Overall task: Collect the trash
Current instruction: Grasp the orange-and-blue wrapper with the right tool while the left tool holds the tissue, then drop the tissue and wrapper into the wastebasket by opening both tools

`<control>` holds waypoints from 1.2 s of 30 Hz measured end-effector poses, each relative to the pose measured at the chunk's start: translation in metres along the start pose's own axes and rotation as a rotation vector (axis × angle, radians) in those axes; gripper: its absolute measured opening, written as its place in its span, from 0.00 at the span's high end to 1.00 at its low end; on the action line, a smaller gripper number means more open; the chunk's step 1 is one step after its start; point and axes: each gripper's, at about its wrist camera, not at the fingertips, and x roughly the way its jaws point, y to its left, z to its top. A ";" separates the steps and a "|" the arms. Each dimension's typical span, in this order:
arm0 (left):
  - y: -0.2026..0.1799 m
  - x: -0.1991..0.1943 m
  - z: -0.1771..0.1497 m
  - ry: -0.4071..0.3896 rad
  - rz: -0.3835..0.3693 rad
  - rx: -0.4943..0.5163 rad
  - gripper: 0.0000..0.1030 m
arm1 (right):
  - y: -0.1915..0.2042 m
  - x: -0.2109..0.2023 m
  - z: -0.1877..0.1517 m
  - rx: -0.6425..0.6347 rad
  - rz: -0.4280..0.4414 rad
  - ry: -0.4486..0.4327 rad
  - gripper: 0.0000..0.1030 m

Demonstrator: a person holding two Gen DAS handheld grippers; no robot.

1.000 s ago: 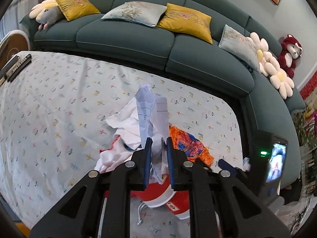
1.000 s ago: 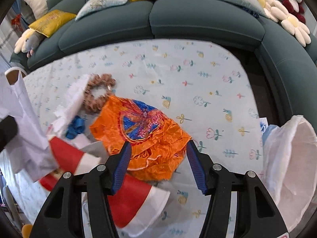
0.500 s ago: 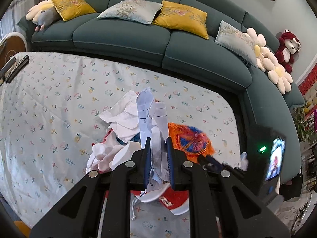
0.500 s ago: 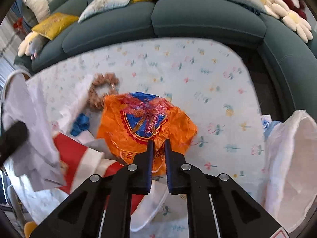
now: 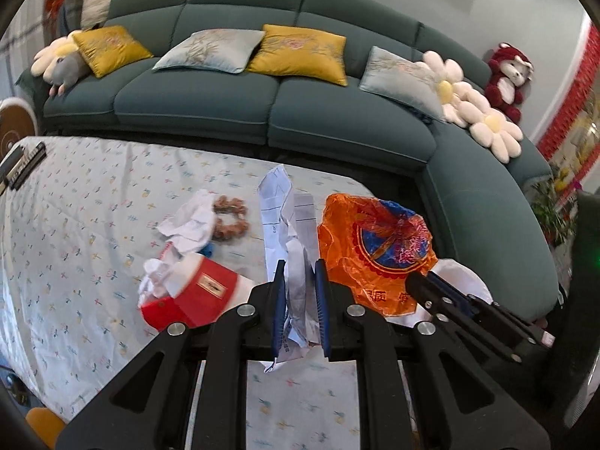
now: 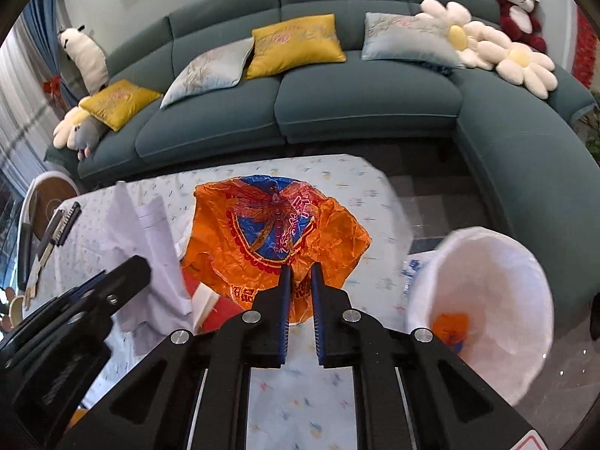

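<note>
My left gripper [image 5: 299, 273] is shut on a crumpled white paper [image 5: 283, 210] and holds it above the table. My right gripper [image 6: 300, 279] is shut on an orange plastic wrapper [image 6: 277, 225] with a blue and red print, lifted off the table; the wrapper also shows in the left wrist view [image 5: 375, 240]. A white-lined trash bin [image 6: 483, 300] stands to the right of the table, with an orange scrap [image 6: 452, 328] inside. On the table lie a red and white paper cup [image 5: 198, 292], crumpled white tissue [image 5: 189, 221] and a brown ring [image 5: 230, 219].
The table has a floral cloth [image 5: 75, 225]. A dark teal sofa [image 5: 232, 97] with cushions and plush toys curves behind and to the right. Remote controls [image 5: 22, 163] lie at the table's far left. The right gripper's body [image 5: 468, 307] is close to my left gripper.
The right gripper shut on the orange wrapper and lifted it off the table. The left gripper rose with the white paper. The trash bin opening has come into the right view.
</note>
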 end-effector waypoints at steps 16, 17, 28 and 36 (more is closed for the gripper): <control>-0.122 -0.015 -0.052 0.036 -0.093 0.186 0.86 | -0.115 -0.076 -0.058 0.102 -0.114 -0.058 0.90; -0.131 -0.014 -0.056 0.043 -0.102 0.201 0.86 | -0.123 -0.078 -0.061 0.114 -0.122 -0.059 0.90; -0.199 0.010 -0.075 0.106 -0.188 0.296 0.86 | -0.200 -0.085 -0.080 0.237 -0.193 -0.062 0.90; -0.226 0.040 -0.078 0.173 -0.264 0.303 0.84 | -0.230 -0.075 -0.082 0.290 -0.220 -0.050 0.90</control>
